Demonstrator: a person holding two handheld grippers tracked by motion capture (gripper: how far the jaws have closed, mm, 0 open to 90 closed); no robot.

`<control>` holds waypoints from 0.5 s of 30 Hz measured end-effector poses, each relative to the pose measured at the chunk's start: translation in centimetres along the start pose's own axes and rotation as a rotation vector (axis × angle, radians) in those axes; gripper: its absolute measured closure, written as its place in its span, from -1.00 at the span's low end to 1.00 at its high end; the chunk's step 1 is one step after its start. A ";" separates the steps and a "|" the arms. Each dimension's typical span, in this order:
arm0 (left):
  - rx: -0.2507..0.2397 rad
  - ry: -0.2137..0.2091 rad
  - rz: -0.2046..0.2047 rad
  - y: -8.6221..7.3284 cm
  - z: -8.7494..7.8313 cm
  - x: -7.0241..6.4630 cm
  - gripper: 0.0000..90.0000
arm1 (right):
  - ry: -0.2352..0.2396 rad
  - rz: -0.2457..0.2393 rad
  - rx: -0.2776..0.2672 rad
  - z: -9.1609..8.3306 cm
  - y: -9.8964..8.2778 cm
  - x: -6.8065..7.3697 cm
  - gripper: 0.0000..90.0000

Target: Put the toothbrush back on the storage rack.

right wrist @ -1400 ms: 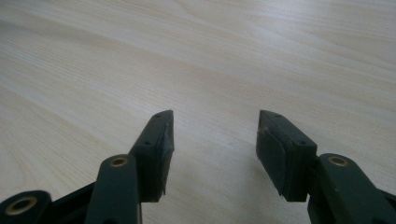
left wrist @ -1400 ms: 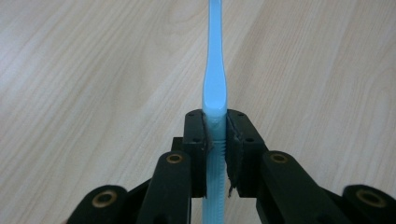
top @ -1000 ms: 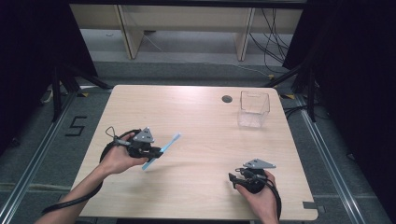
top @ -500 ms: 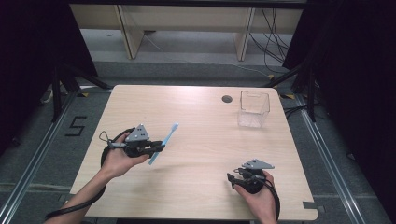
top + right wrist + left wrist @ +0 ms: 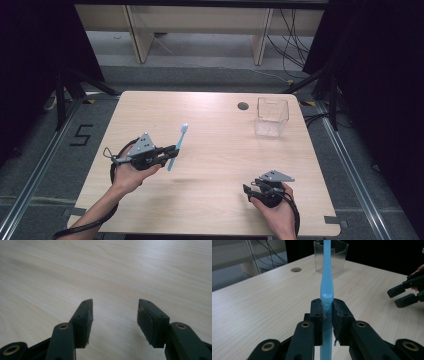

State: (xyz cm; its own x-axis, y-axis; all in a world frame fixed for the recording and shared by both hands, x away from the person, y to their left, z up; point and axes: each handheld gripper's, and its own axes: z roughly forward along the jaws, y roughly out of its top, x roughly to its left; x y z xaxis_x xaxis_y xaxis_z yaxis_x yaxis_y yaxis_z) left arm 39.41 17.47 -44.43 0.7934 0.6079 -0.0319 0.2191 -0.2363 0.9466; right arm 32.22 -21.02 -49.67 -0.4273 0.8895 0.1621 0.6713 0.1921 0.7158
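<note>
A light blue toothbrush (image 5: 177,144) is clamped by its handle in my left gripper (image 5: 172,151), held above the left half of the wooden table (image 5: 210,135). In the left gripper view the toothbrush (image 5: 327,277) stands up between the shut pads (image 5: 320,312), its head end rising in front of the clear plastic cup (image 5: 331,255). That cup (image 5: 271,117) stands upright at the far right of the table. My right gripper (image 5: 248,191) rests low near the front right edge, jaws open with nothing between them (image 5: 115,320), and it also appears at the right of the left gripper view (image 5: 403,295).
A round cable hole (image 5: 243,106) sits in the tabletop just left of the cup. Bare wood lies between the two grippers. Beyond the far edge are wooden shelf legs (image 5: 135,35) and loose cables (image 5: 290,30) on the floor.
My left hand has raised and turned the toothbrush, so it stands more upright with its head toward the far side. The right gripper has stayed where it was.
</note>
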 end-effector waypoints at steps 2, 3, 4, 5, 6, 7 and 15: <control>-0.013 0.002 -0.002 0.0 0.0 -0.1 0.75 | 0.013 -0.028 -0.033 0.2 0.0 -0.2 0.06; -0.036 0.000 0.001 -0.1 0.1 -0.1 0.75 | 0.006 -0.071 -0.032 0.1 0.1 -0.5 0.07; -0.052 0.008 -0.005 -0.2 0.0 -0.2 0.75 | -0.010 -0.072 -0.050 -0.1 0.2 -0.4 0.08; -0.052 0.008 -0.005 -0.2 0.0 -0.2 0.75 | -0.010 -0.072 -0.050 -0.1 0.2 -0.4 0.08; -0.072 0.013 -0.004 -0.3 0.1 -0.3 0.75 | 0.008 -0.056 -0.068 -0.1 0.2 -0.3 0.09; -0.072 0.013 -0.004 -0.3 0.1 -0.3 0.75 | 0.008 -0.056 -0.068 -0.1 0.2 -0.3 0.09; -0.122 0.019 -0.010 -0.4 0.3 -0.7 0.75 | 0.043 -0.058 -0.157 -0.3 0.5 0.1 0.13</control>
State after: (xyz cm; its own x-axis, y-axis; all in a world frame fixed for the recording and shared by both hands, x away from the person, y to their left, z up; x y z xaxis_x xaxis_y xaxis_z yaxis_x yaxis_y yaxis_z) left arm 38.95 16.95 -44.89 0.7804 0.6242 -0.0368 0.1556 -0.1369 0.9783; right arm 32.38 -20.93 -49.10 -0.4906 0.8595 0.1437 0.5432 0.1727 0.8216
